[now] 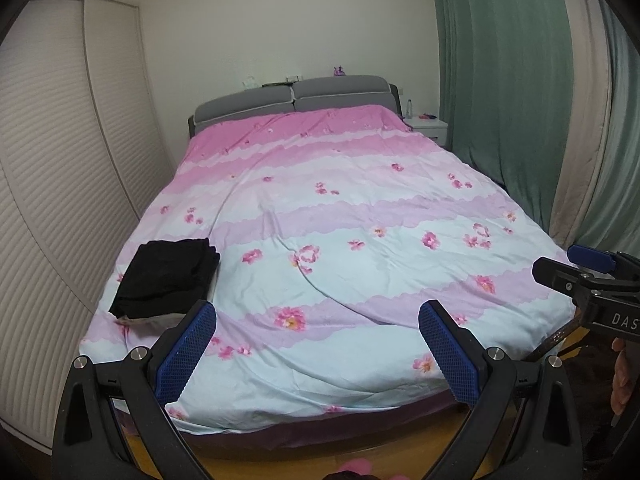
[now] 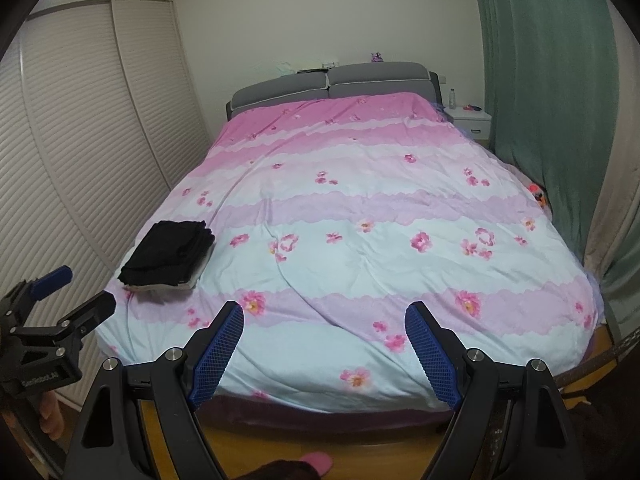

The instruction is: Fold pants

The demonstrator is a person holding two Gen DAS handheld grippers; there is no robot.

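Observation:
Black pants lie folded in a flat stack on a pale folded cloth near the front left corner of the bed. My left gripper hovers open over the bed's foot, to the right of the stack, nothing between its blue pads. My right gripper is also open and empty above the foot edge. The right wrist view catches the left gripper at its left edge, and the right gripper shows at the far right of the left wrist view.
A pink and pale blue floral duvet covers the bed. Louvred wardrobe doors run along the left side, green curtains hang on the right, and a white nightstand with a bottle stands by the grey headboard. Wooden floor and pink slippers lie below.

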